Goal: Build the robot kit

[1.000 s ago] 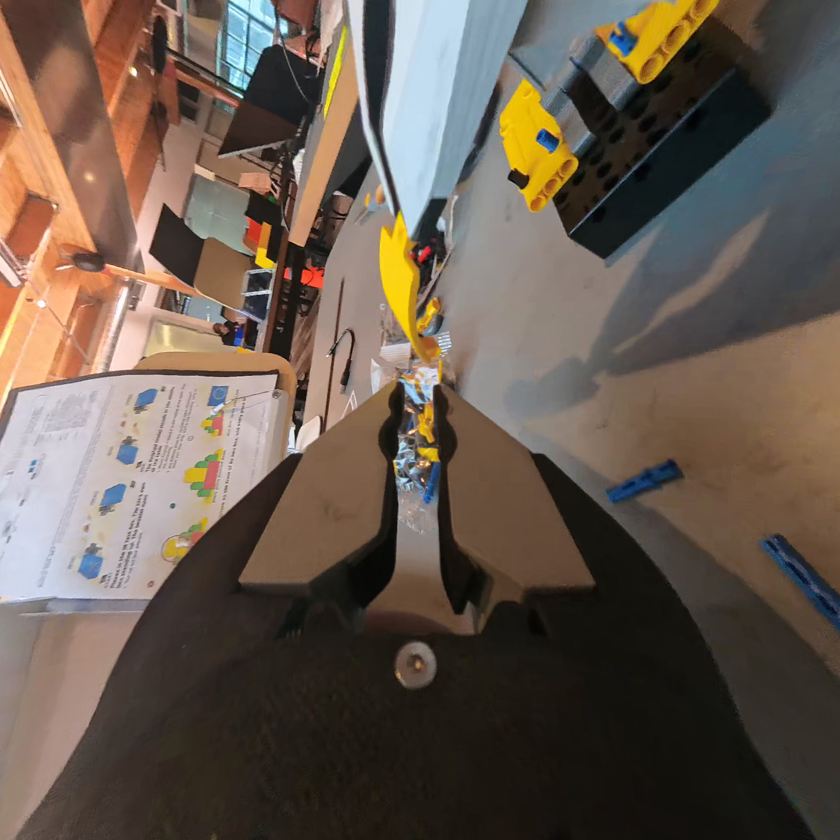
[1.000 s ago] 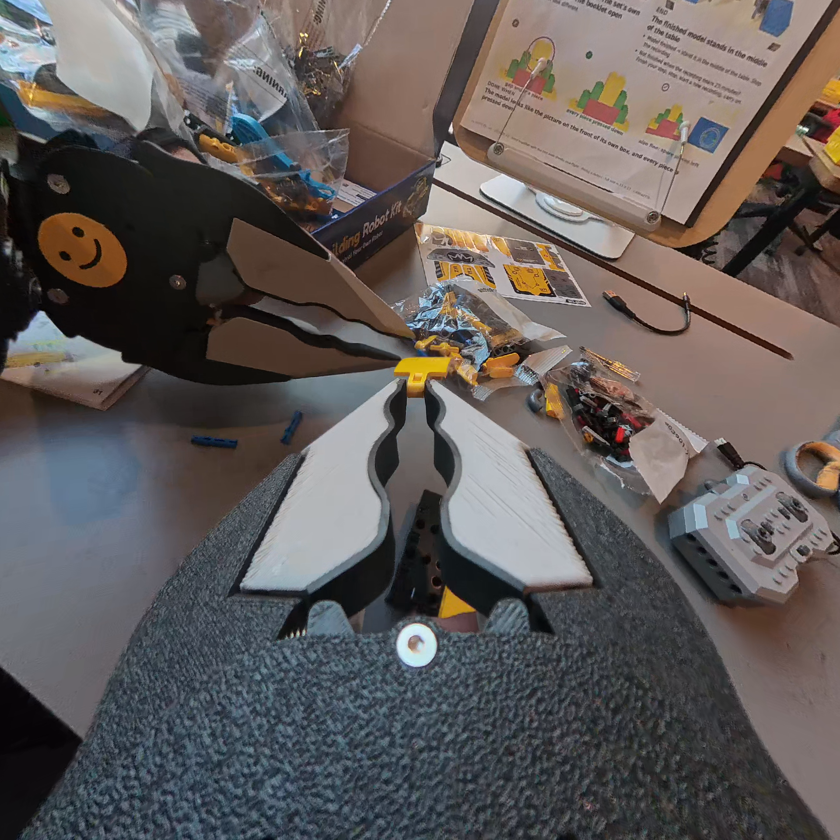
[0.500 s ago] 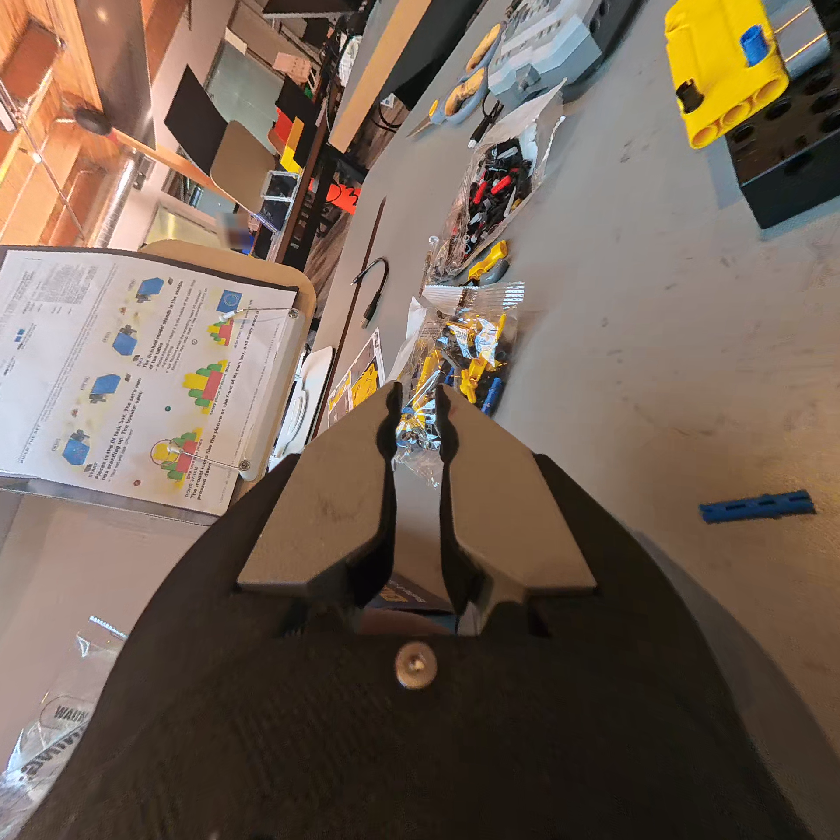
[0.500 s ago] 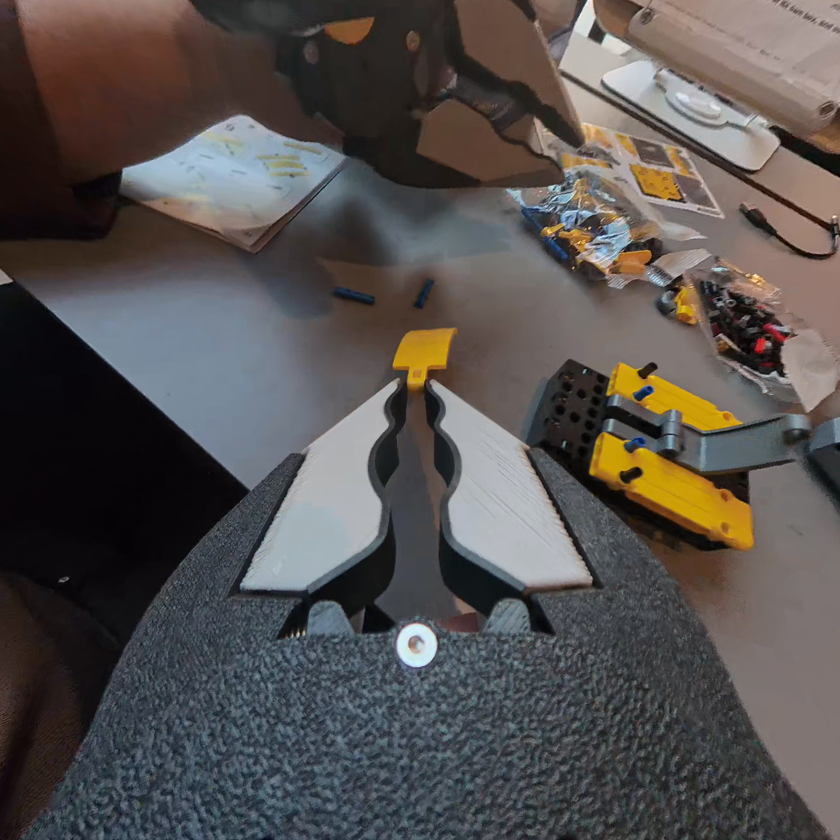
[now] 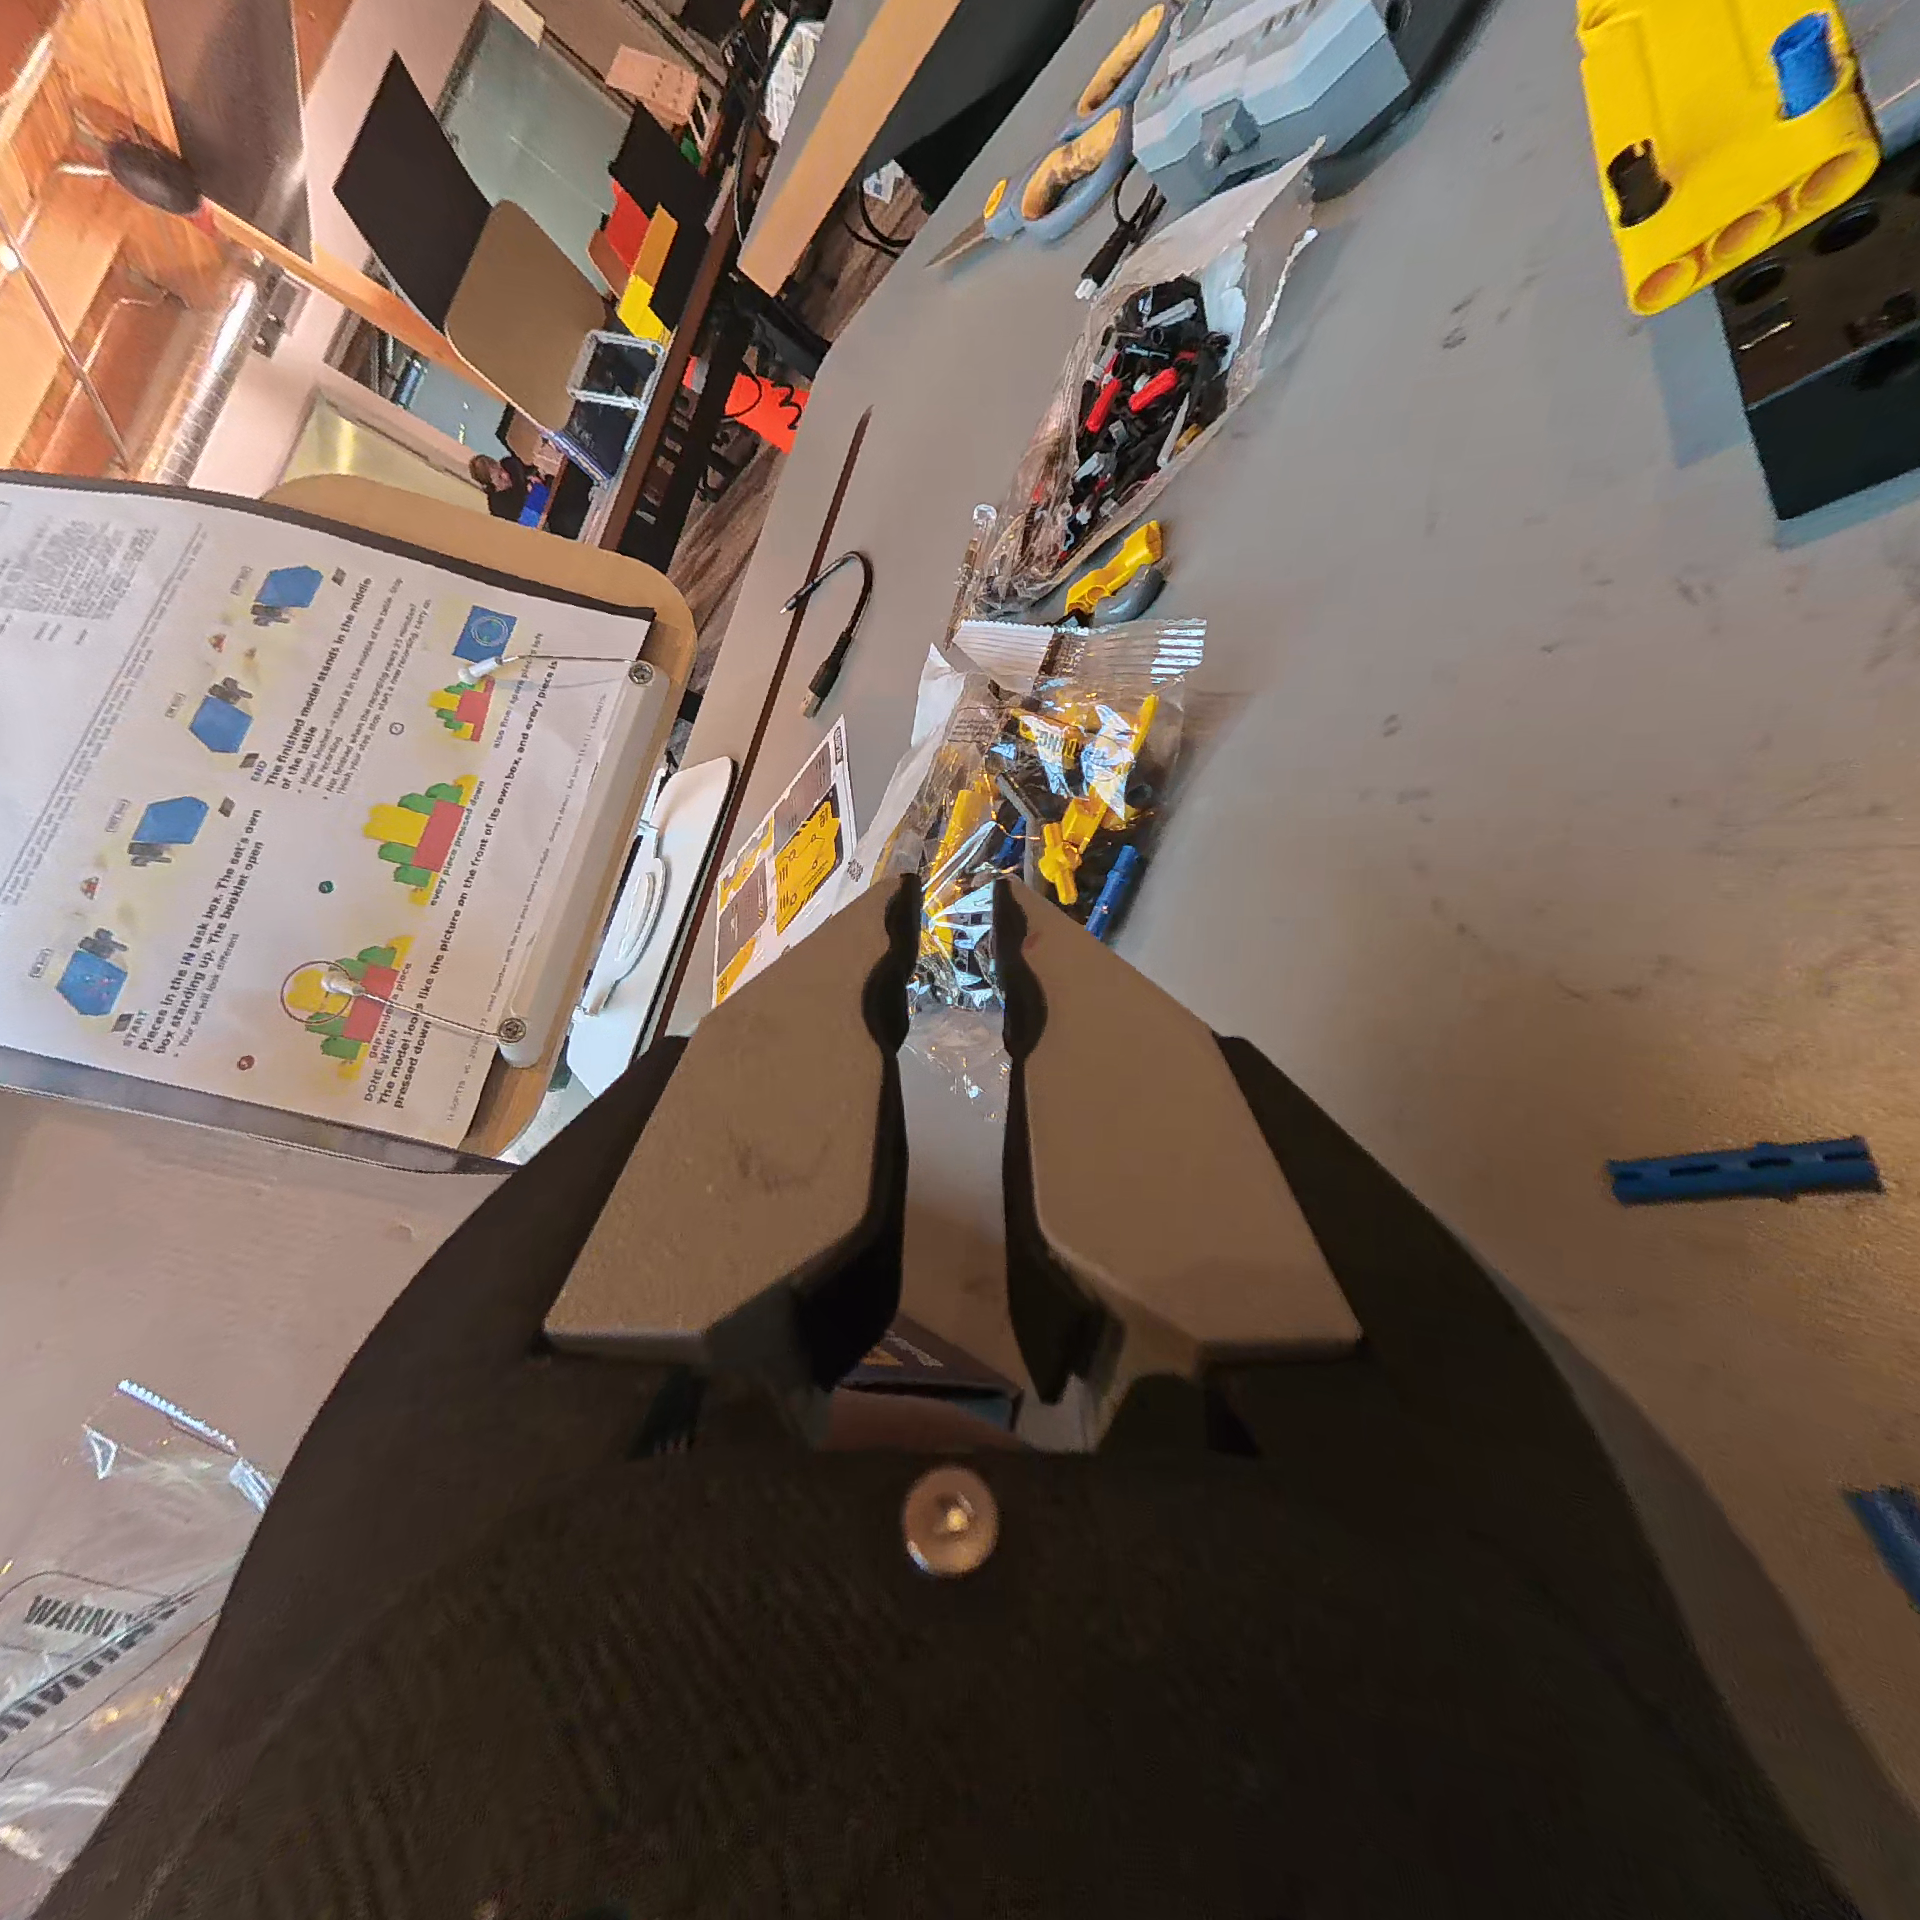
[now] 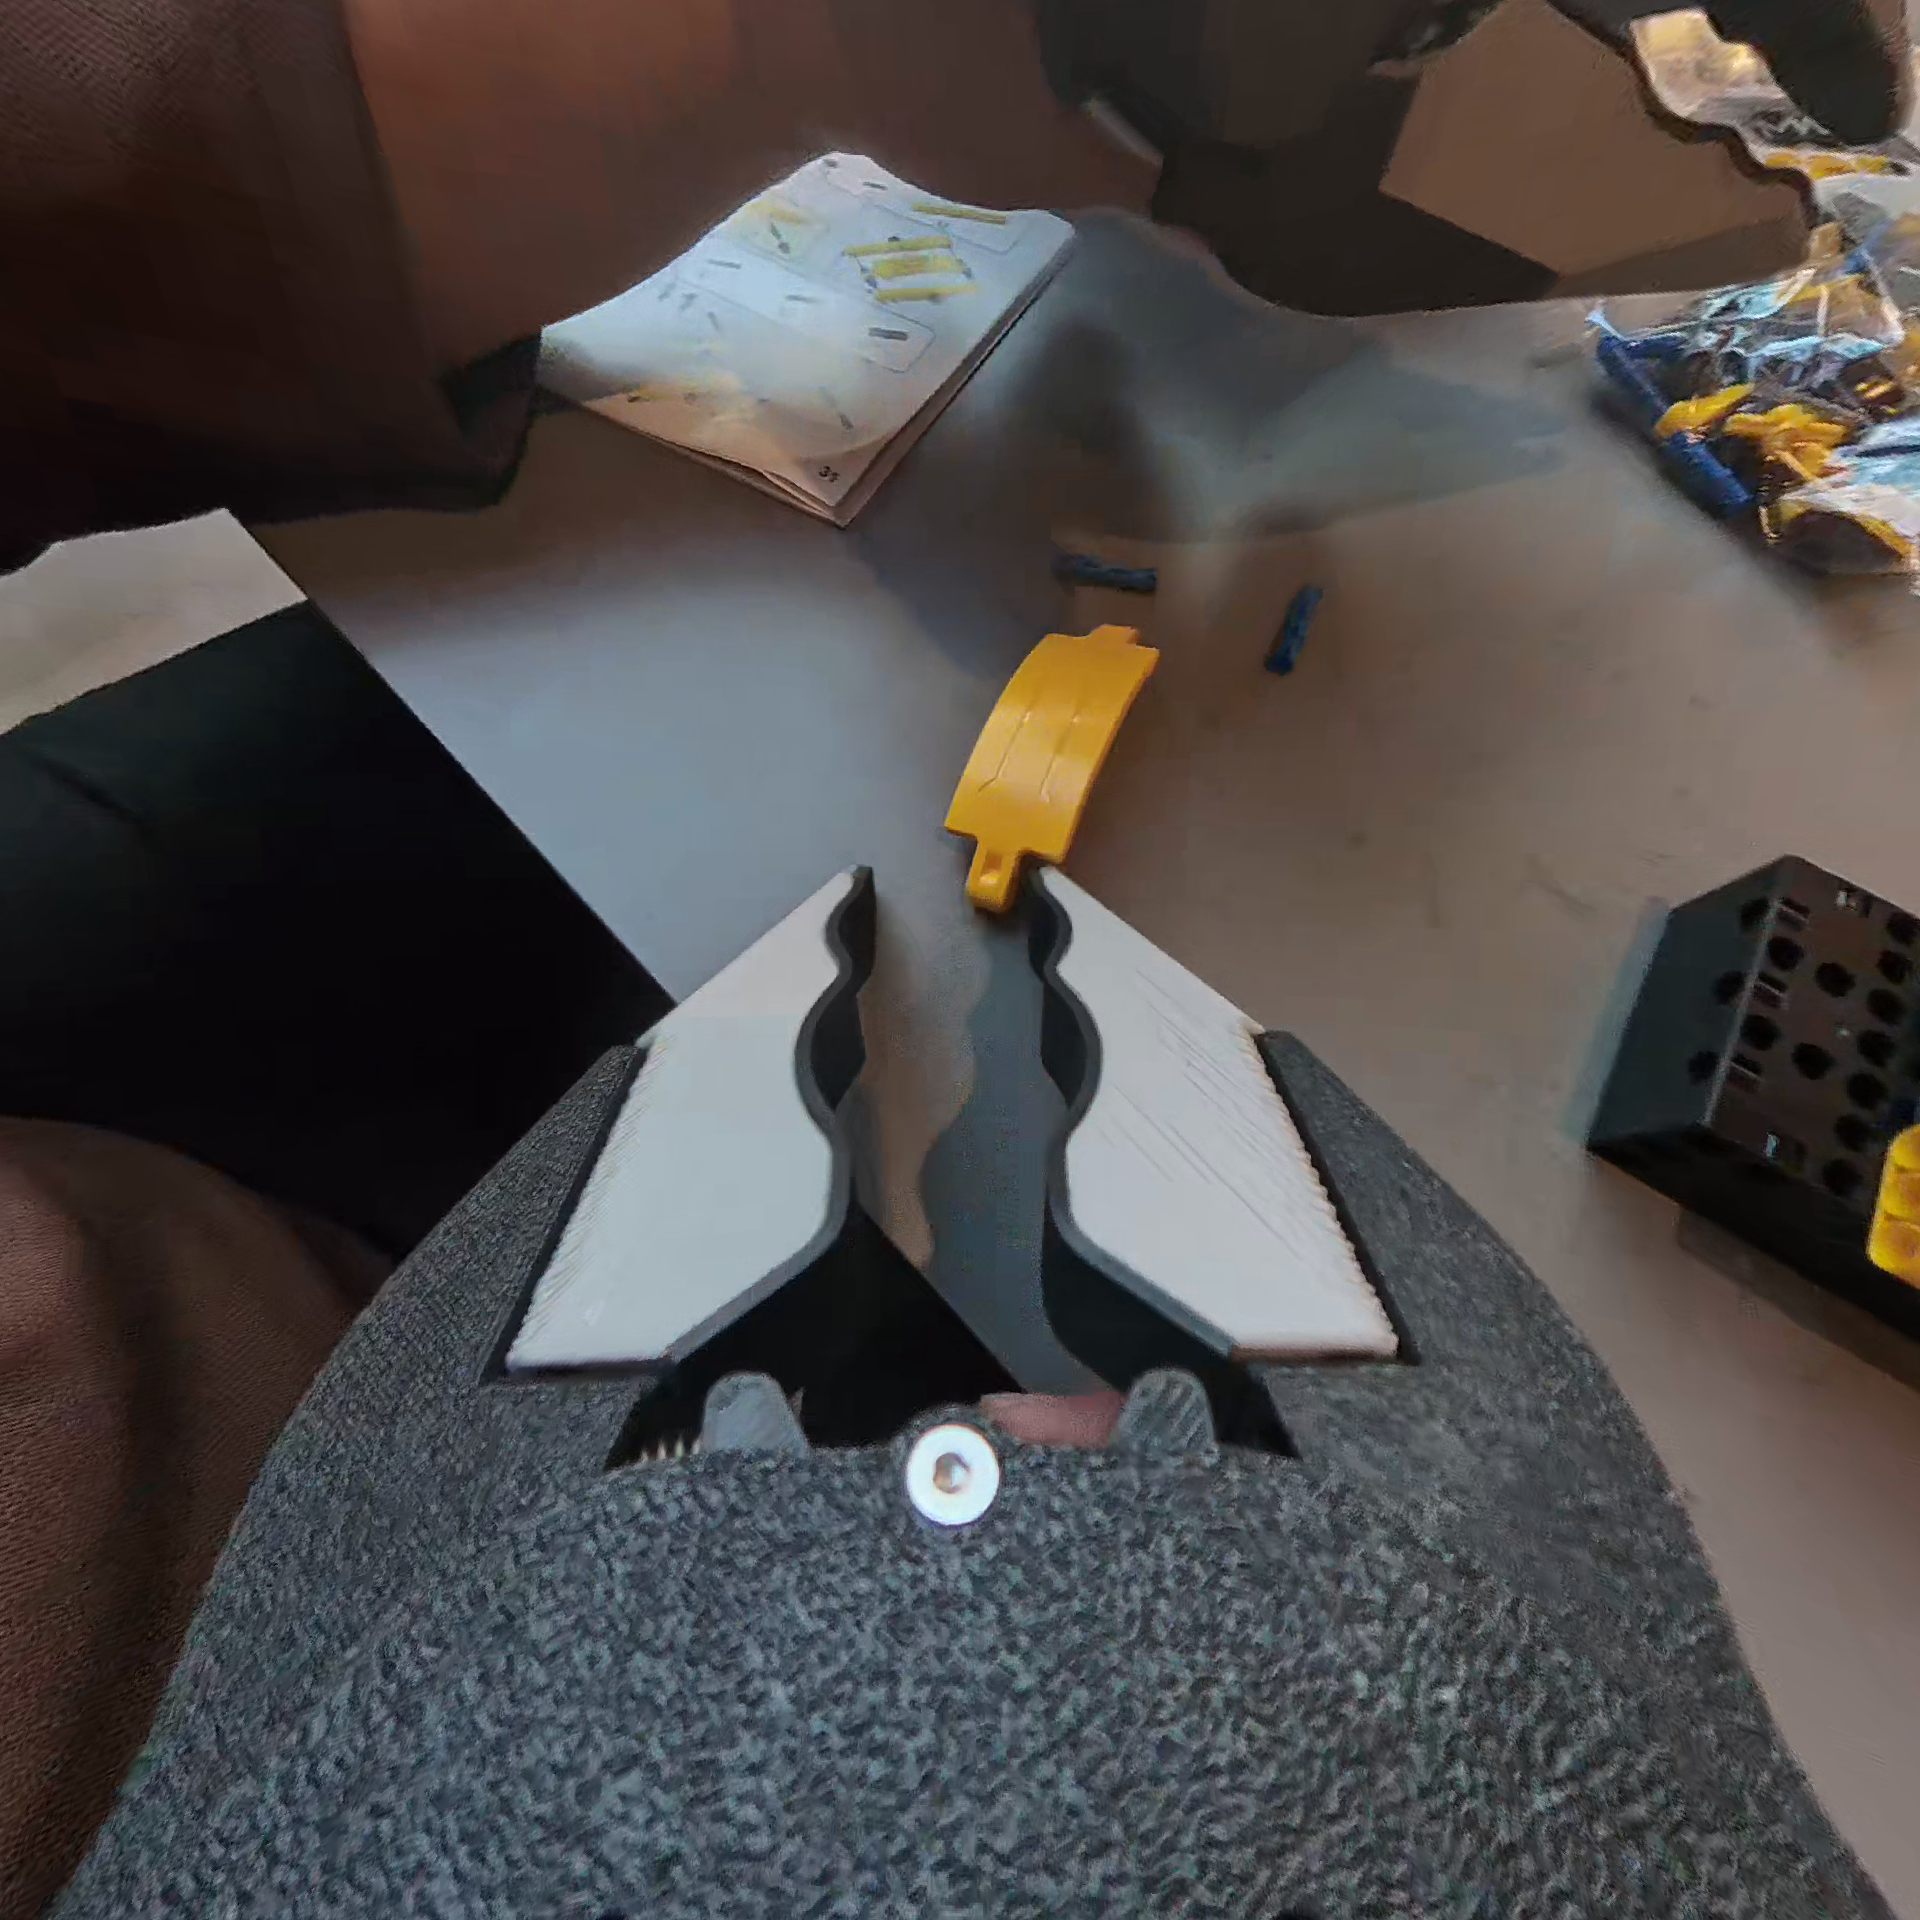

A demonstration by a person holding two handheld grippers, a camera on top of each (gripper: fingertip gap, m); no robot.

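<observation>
- Just past my right gripper (image 6: 951, 883), at the centre of its frame, the curved yellow plastic panel with a small tab (image 6: 1055, 753) lies flat on the grey counter (image 6: 644, 665). The jaws stand apart and hold nothing, though the right fingertip seems to touch the tab.
- Ahead of my left gripper (image 5: 951, 894), its jaws a narrow gap apart and empty, sits a clear bag of yellow and blue pieces (image 5: 1049, 800).
- As I judge it, the panel is set down and released; the black perforated block with yellow parts (image 6: 1808, 1081) looks only partly built, with bags unopened.
- At the right edge of the right frame the block is cut off.
- At the top of that frame, the far gripper and the two small blue pins (image 6: 1294, 629) are blurred.
- At upper left, the open instruction booklet (image 6: 831, 322) is partly hidden by a brown sleeve (image 6: 208, 260).
</observation>
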